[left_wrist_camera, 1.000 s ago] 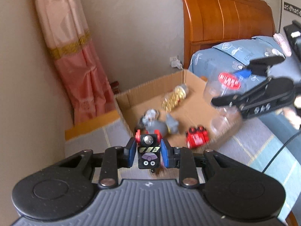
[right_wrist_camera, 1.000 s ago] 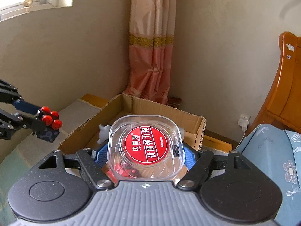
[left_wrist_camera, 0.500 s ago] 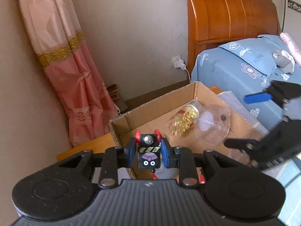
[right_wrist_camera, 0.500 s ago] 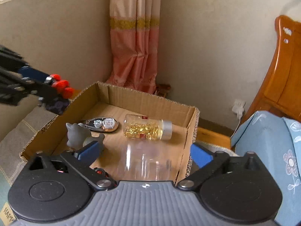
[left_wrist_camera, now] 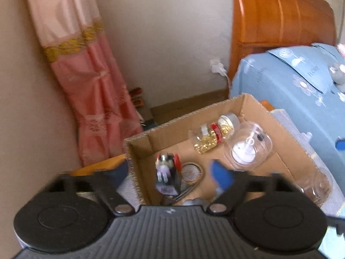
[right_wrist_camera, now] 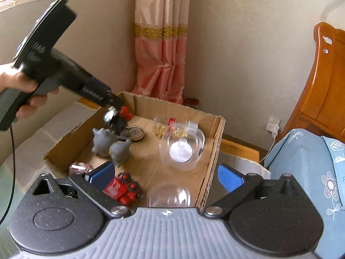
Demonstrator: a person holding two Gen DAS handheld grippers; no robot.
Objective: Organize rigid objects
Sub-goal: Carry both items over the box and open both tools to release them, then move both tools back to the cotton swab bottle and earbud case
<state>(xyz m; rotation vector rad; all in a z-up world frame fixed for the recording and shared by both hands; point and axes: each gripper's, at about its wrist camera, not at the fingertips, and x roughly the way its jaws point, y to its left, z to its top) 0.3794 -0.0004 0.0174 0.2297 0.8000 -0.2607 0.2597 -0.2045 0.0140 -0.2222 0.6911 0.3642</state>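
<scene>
An open cardboard box (left_wrist_camera: pixel 194 112) (right_wrist_camera: pixel 215 142) holds several things. My left gripper (left_wrist_camera: pixel 172 172) is open above its near left corner; the black toy robot (left_wrist_camera: pixel 167 176) with red wheels is free between the spread fingers, over the box, blurred. In the right wrist view it (right_wrist_camera: pixel 117 118) hangs just below the left gripper's tip. My right gripper (right_wrist_camera: pixel 166 174) is open and empty over the box's near edge. The clear plastic container (left_wrist_camera: pixel 248 146) (right_wrist_camera: pixel 182 149) lies in the box beside a jar of gold beads (left_wrist_camera: pixel 212 137) (right_wrist_camera: pixel 170 127).
Also in the box: two grey figurines (right_wrist_camera: pixel 110 144), a red toy (right_wrist_camera: pixel 123 191), a round flat tin (right_wrist_camera: pixel 133 132) and a clear lid (right_wrist_camera: pixel 170 196). A blue-covered bed (left_wrist_camera: pixel 291 82), a wooden headboard (left_wrist_camera: pixel 280 15) and a pink curtain (right_wrist_camera: pixel 161 54) surround it.
The left gripper opened and let go of the toy robot over the box. The right gripper stayed open and pulled back; the clear container came to rest in the box.
</scene>
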